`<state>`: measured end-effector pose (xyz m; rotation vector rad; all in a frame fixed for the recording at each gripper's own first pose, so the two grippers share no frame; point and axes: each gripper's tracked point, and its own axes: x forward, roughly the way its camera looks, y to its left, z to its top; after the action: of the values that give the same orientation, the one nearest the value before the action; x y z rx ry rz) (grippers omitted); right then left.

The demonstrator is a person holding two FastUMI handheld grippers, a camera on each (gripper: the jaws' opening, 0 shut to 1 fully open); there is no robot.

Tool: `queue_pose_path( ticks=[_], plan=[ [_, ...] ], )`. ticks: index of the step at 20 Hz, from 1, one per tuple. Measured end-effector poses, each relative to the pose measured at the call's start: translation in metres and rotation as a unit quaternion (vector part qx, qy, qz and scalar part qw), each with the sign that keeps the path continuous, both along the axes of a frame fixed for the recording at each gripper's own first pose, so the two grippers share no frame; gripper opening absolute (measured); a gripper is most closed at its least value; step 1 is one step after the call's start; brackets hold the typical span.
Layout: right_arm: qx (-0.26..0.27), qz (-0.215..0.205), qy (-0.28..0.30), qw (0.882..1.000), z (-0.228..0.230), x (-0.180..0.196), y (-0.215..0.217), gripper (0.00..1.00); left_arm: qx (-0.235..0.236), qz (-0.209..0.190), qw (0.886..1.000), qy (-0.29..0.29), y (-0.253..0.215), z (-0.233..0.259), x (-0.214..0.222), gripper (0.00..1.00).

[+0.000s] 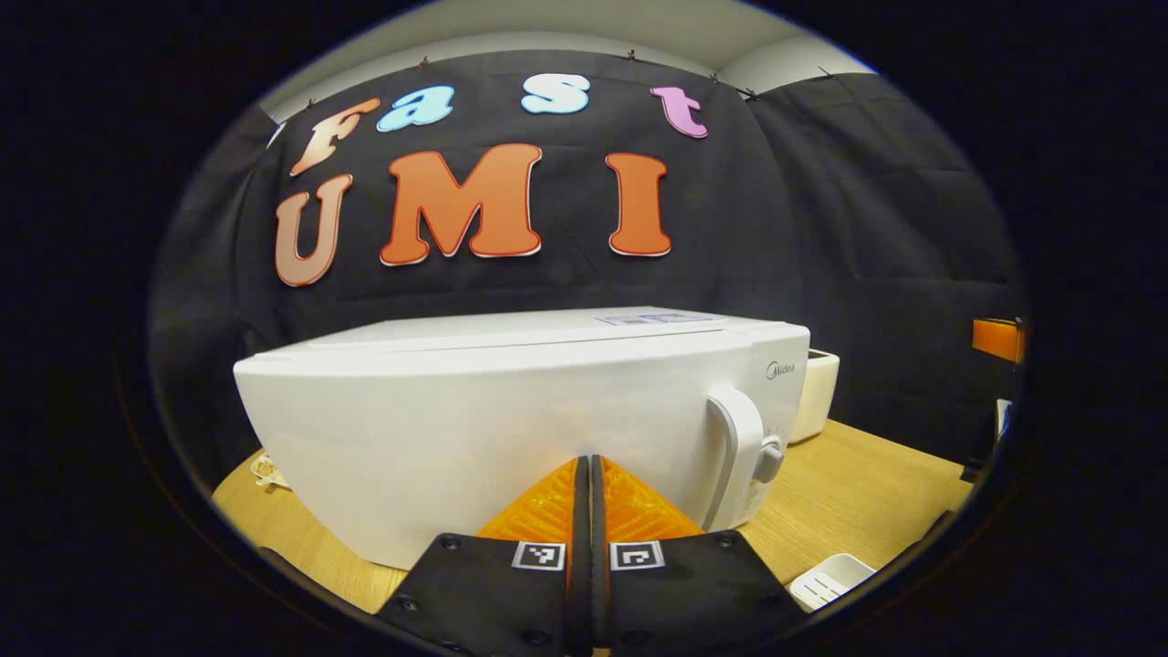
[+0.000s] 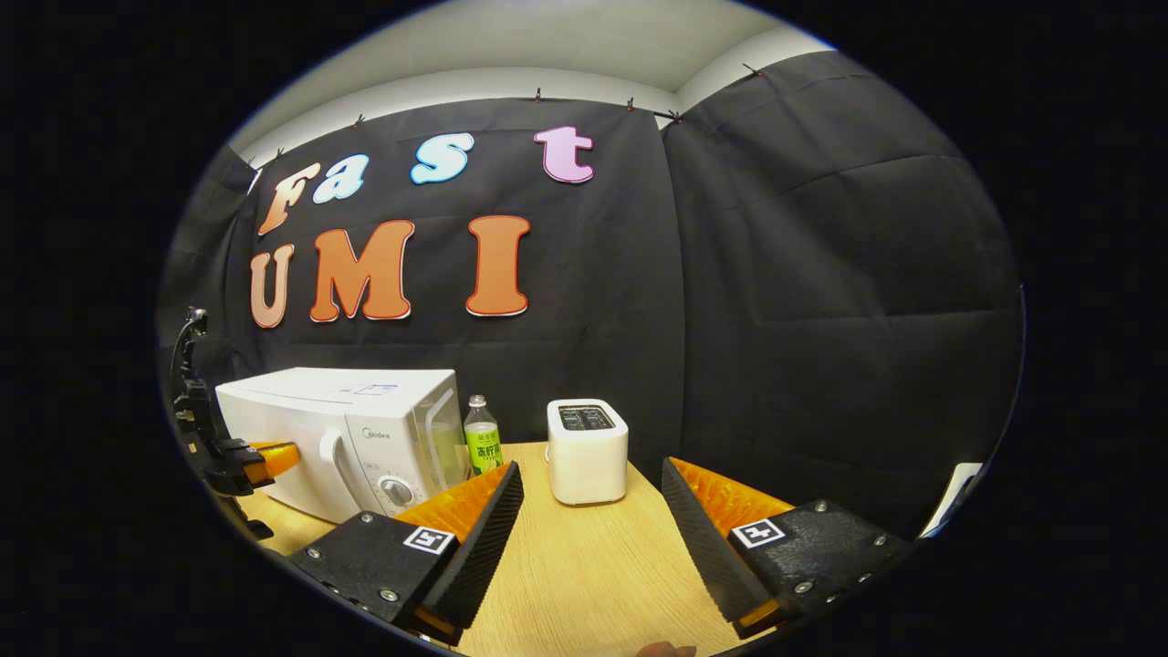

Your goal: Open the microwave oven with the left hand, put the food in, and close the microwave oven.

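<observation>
A white tray (image 1: 830, 580), perhaps a dish rack, is cut off at the edge.

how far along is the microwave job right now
Nothing looks done: the microwave door is shut, its handle untouched. In hand: the left gripper, closed and empty, faces the door. The right gripper is open, holding nothing. Left: opening, loading food, closing.

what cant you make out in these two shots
- Inside of the white box-shaped microwave oven: hidden behind its closed door, both views.
- White ridged plastic tray: cut off by the left gripper view's edge.
- Green-labelled clear plastic bottle: lower part hidden by the right tongs, right gripper view.
- The food: can't tell where.
</observation>
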<state>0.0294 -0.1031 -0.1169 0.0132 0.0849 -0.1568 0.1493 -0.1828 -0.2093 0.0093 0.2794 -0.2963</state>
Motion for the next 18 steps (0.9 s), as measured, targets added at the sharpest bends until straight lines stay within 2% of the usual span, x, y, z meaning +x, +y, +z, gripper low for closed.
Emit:
queue_pose_path(
  ticks=[2,6,10,17,18],
  plan=[
    [-0.001,0.003,-0.005,1.000,0.006,-0.003,0.005,0.95,-0.025,-0.004,0.999,0.019,0.012,0.009,-0.010,0.04],
    [0.005,0.016,-0.015,1.000,0.023,-0.009,0.021,0.95,-0.030,0.016,0.999,0.017,0.062,0.045,-0.034,0.04],
    [0.002,0.031,-0.031,0.999,0.046,-0.020,0.040,0.95,-0.046,0.021,0.999,-0.008,0.109,0.095,-0.068,0.05],
    [0.005,0.058,-0.049,0.997,0.074,-0.039,0.074,0.95,-0.050,0.065,0.995,-0.051,0.199,0.165,-0.128,0.06],
    [0.006,0.062,-0.049,0.997,0.075,-0.040,0.078,0.95,-0.043,0.076,0.995,-0.051,0.211,0.167,-0.135,0.24]
  ],
)
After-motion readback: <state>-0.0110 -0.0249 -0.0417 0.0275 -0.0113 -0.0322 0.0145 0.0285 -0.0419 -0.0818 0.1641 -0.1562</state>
